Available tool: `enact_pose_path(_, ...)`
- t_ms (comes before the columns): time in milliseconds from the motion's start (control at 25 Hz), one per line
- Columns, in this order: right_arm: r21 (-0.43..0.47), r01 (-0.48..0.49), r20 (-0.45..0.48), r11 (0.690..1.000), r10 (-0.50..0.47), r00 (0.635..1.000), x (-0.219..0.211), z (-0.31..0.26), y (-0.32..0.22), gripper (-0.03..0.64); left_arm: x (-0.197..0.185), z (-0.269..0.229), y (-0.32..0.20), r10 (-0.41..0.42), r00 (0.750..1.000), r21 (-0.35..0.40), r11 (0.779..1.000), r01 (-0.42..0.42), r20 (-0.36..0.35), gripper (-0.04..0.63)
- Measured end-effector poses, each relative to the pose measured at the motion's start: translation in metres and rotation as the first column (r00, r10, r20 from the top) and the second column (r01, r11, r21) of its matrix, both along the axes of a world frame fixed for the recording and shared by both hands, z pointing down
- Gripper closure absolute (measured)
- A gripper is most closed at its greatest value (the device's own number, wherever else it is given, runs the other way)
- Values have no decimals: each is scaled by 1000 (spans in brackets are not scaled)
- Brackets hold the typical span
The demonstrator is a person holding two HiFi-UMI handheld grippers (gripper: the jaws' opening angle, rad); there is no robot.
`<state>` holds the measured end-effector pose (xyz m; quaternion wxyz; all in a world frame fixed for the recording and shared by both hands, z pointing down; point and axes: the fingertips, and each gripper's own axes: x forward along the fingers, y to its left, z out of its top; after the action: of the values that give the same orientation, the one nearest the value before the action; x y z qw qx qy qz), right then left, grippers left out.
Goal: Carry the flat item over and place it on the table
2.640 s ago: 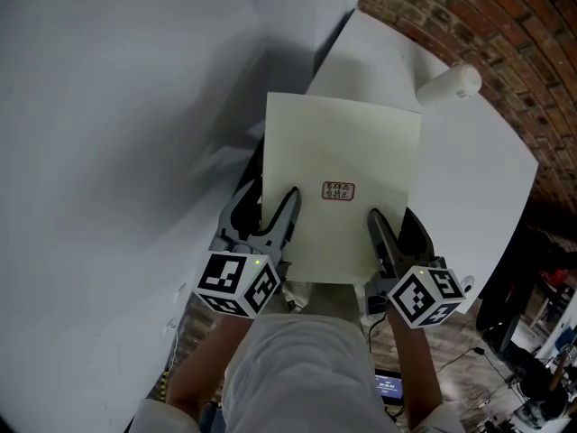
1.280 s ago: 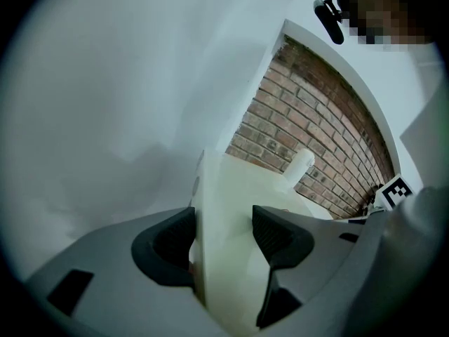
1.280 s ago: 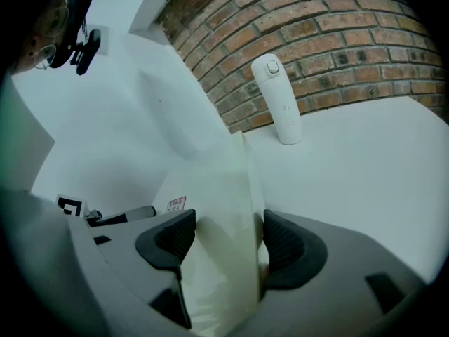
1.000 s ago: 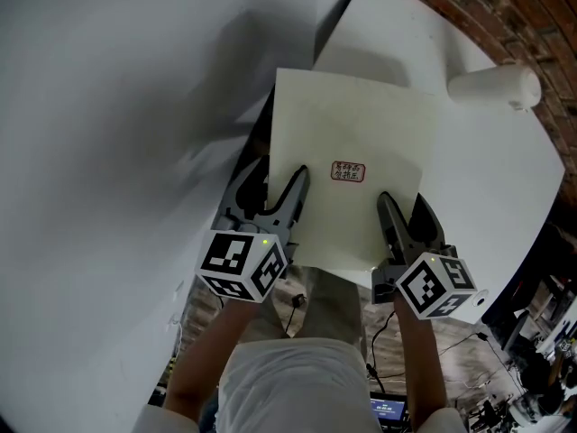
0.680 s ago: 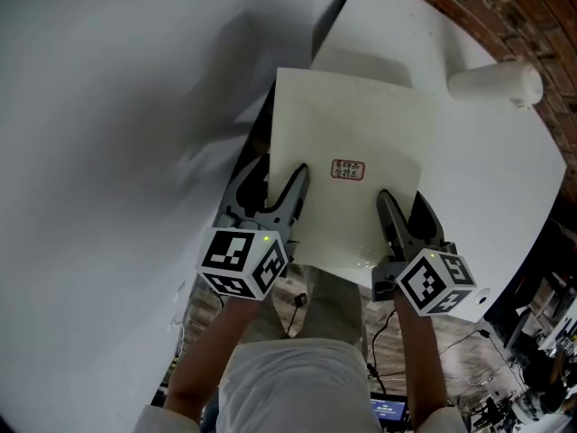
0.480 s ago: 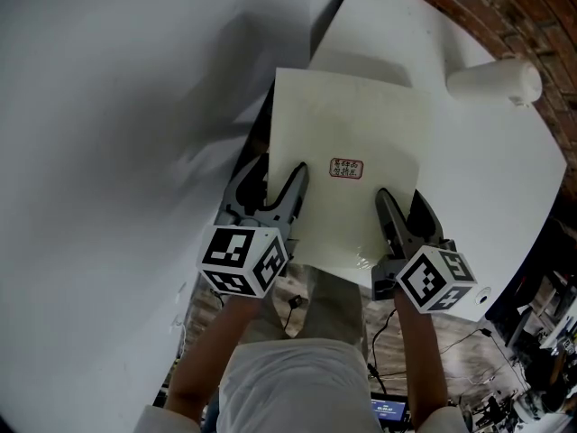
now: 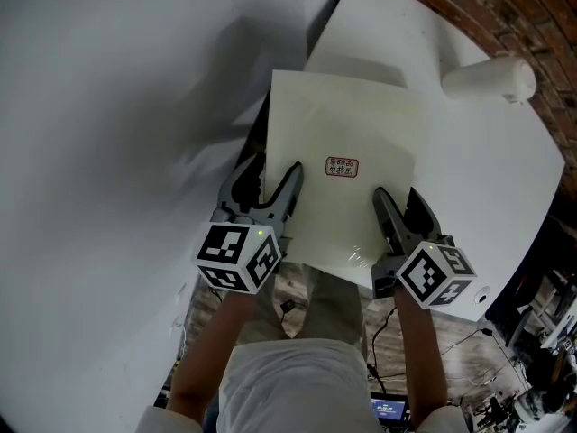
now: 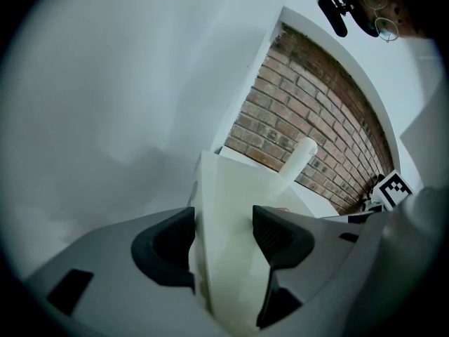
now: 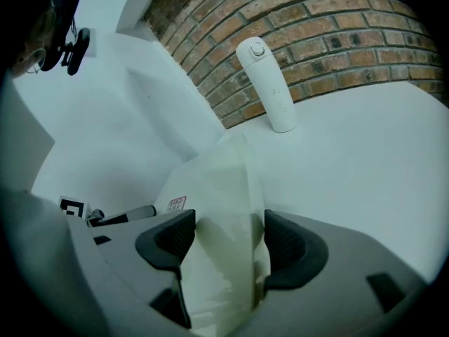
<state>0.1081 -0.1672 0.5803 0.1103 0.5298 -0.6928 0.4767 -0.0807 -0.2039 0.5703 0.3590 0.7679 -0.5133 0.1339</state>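
Over the white table, the flat item has barely moved since a moment ago. The left gripper and the right gripper both pinch its near edge.

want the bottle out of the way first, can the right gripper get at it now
Probably not. The right gripper is shut on the near edge of the sheet, as is the left gripper; the bottle stands on the table past its far corner. It would need to let go first.
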Motion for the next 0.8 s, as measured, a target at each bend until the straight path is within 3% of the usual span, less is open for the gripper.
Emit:
enact_pose_path(240, 15, 4, -27, 1000, -3, 1000, 6, -6, 0, 316, -1, -5, 3, 3, 998, 12, 1000, -4, 57, 328)
enact_pose_path(480, 36, 7, -38, 999, -5, 999, 10, -18, 1, 316, -6, -15, 12, 4, 998, 20, 1000, -6, 62, 330)
enact_pose_path(800, 64, 27, -55, 998, -23, 998, 6, -41, 6, 316, 0, -44, 22, 43, 995, 58, 997, -49, 89, 383)
